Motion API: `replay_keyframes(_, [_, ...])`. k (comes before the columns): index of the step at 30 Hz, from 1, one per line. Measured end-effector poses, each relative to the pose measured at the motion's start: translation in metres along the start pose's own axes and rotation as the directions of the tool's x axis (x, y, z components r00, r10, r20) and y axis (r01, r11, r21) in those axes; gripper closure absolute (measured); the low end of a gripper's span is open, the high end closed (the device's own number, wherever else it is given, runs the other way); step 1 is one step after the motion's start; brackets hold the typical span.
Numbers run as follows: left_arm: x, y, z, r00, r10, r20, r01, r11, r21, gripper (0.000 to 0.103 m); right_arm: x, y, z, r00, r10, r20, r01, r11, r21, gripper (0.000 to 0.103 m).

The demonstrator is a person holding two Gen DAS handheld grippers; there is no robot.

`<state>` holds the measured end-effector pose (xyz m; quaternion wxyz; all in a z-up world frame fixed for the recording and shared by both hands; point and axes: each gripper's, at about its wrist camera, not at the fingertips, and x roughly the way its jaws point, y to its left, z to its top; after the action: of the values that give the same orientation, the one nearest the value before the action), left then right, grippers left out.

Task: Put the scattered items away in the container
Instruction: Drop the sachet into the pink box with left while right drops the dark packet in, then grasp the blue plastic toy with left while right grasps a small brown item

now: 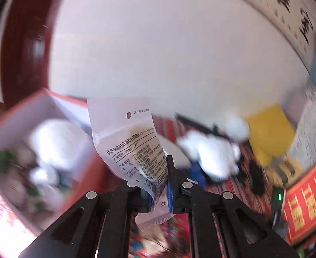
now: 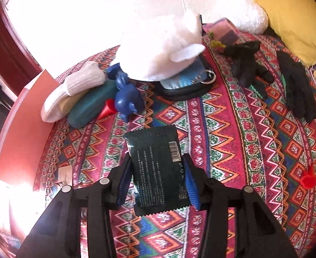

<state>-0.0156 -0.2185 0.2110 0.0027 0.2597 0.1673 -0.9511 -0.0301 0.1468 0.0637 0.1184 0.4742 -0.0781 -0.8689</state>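
Two packets are held, one in each gripper. The left gripper [image 1: 158, 190] has its jaws pinched tight on a white printed sachet [image 1: 134, 150], which stands up above the fingers with its sealed end hanging below them; the background here is blurred. The red-walled container [image 1: 57, 105] lies to the left of the sachet, already holding several whitish and green items too smeared to name. The right gripper [image 2: 156, 177] has its jaws at a middling width, the blue pads pressing both long edges of a dark green packet [image 2: 158, 167], held above the patterned cloth [image 2: 233, 150]. On the cloth beyond lie a white sock [image 2: 72, 90], a teal case [image 2: 93, 103], a blue toy [image 2: 127, 101], two black gloves [image 2: 297, 88], a red cone [image 2: 308, 178], and a white plush [image 2: 162, 49] lying over a black pouch [image 2: 188, 86]; a yellow cushion [image 2: 293, 17] sits at the far right.
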Motion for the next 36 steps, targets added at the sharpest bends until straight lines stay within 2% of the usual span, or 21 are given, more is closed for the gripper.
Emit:
replay_keyframes(1, [-0.005, 0.021, 0.010, 0.999, 0.038, 0.008, -0.038, 0.999, -0.016, 0.093, 0.003, 0.006, 0.001, 1.000, 0.002, 0.000, -0.002, 1.000, -0.006, 0.059])
replay_keyframes(2, [-0.004, 0.043, 0.016, 0.997, 0.081, -0.005, -0.081, 0.996, -0.030, 0.079, 0.001, 0.009, 0.000, 1.000, 0.005, 0.001, -0.005, 1.000, -0.013, 0.059])
replay_keyframes(3, [-0.001, 0.067, 0.018, 0.989, 0.141, -0.034, -0.143, 0.989, -0.047, 0.041, 0.000, 0.015, 0.000, 1.000, 0.009, 0.003, -0.009, 1.000, -0.025, 0.059])
replay_keyframes(4, [0.005, 0.092, 0.018, 0.972, 0.224, -0.074, -0.230, 0.971, -0.070, 0.019, -0.002, 0.021, 0.000, 1.000, 0.012, 0.007, -0.012, 0.999, -0.037, 0.059])
replay_keyframes(5, [0.010, 0.115, 0.015, 0.947, 0.301, -0.110, -0.311, 0.946, -0.093, 0.003, -0.004, 0.029, -0.001, 1.000, 0.015, 0.011, -0.015, 0.999, -0.053, 0.059])
replay_keyframes(6, [0.010, 0.136, 0.012, 0.926, 0.350, -0.140, -0.366, 0.923, -0.117, 0.004, -0.006, 0.035, -0.001, 1.000, 0.019, 0.015, -0.018, 0.998, -0.068, 0.059])
replay_keyframes(7, [0.008, 0.154, 0.009, 0.917, 0.364, -0.164, -0.388, 0.910, -0.147, 0.004, -0.009, 0.043, -0.002, 1.000, 0.024, 0.020, -0.022, 0.996, -0.084, 0.059])
replay_keyframes(11, [-0.030, 0.211, 0.008, 0.944, 0.296, -0.144, -0.327, 0.888, -0.323, 0.003, -0.032, 0.090, -0.005, 0.994, 0.083, 0.065, -0.073, 0.985, -0.154, 0.059])
replay_keyframes(13, [-0.047, 0.230, 0.008, 0.938, 0.321, -0.130, -0.346, 0.868, -0.356, 0.003, -0.046, 0.120, -0.006, 0.986, 0.144, 0.088, -0.126, 0.974, -0.187, 0.059])
replay_keyframes(16, [-0.067, 0.252, 0.006, 0.922, 0.371, -0.116, -0.385, 0.836, -0.392, 0.003, -0.068, 0.181, 0.000, 0.951, 0.289, 0.107, -0.255, 0.934, -0.251, 0.059])
replay_keyframes(21, [-0.086, 0.278, -0.002, 0.921, 0.377, -0.104, -0.383, 0.821, -0.423, 0.003, -0.089, 0.298, 0.018, 0.880, 0.465, 0.099, -0.394, 0.829, -0.398, 0.058])
replay_keyframes(23, [-0.092, 0.282, -0.004, 0.919, 0.383, -0.098, -0.386, 0.817, -0.428, 0.003, -0.089, 0.333, 0.023, 0.868, 0.487, 0.099, -0.402, 0.805, -0.437, 0.037])
replay_keyframes(24, [-0.094, 0.285, -0.005, 0.919, 0.382, -0.094, -0.384, 0.817, -0.431, 0.003, -0.089, 0.347, 0.026, 0.871, 0.476, 0.119, -0.379, 0.807, -0.454, 0.023])
replay_keyframes(25, [-0.095, 0.287, -0.006, 0.920, 0.381, -0.091, -0.381, 0.816, -0.434, 0.003, -0.090, 0.354, 0.027, 0.879, 0.456, 0.142, -0.349, 0.816, -0.460, 0.022])
replay_keyframes(27, [-0.098, 0.287, -0.005, 0.922, 0.380, -0.082, -0.375, 0.817, -0.438, 0.003, -0.091, 0.354, 0.026, 0.889, 0.430, 0.159, -0.315, 0.825, -0.468, 0.022])
replay_keyframes(29, [-0.100, 0.285, -0.004, 0.923, 0.377, -0.072, -0.369, 0.822, -0.434, 0.003, -0.092, 0.333, 0.020, 0.891, 0.426, 0.157, -0.321, 0.836, -0.446, 0.022])
replay_keyframes(32, [-0.100, 0.270, 0.000, 0.932, 0.358, -0.053, -0.347, 0.843, -0.412, 0.003, -0.078, 0.264, 0.001, 0.935, 0.327, 0.139, -0.259, 0.896, -0.361, 0.022])
replay_keyframes(34, [-0.097, 0.253, 0.003, 0.939, 0.342, -0.040, -0.331, 0.865, -0.377, 0.003, -0.054, 0.203, -0.017, 0.971, 0.228, 0.076, -0.204, 0.947, -0.247, 0.026])
replay_keyframes(36, [-0.092, 0.232, 0.005, 0.945, 0.327, -0.028, -0.316, 0.887, -0.337, 0.003, -0.027, 0.147, -0.037, 0.984, 0.178, -0.011, -0.177, 0.974, -0.140, 0.029])
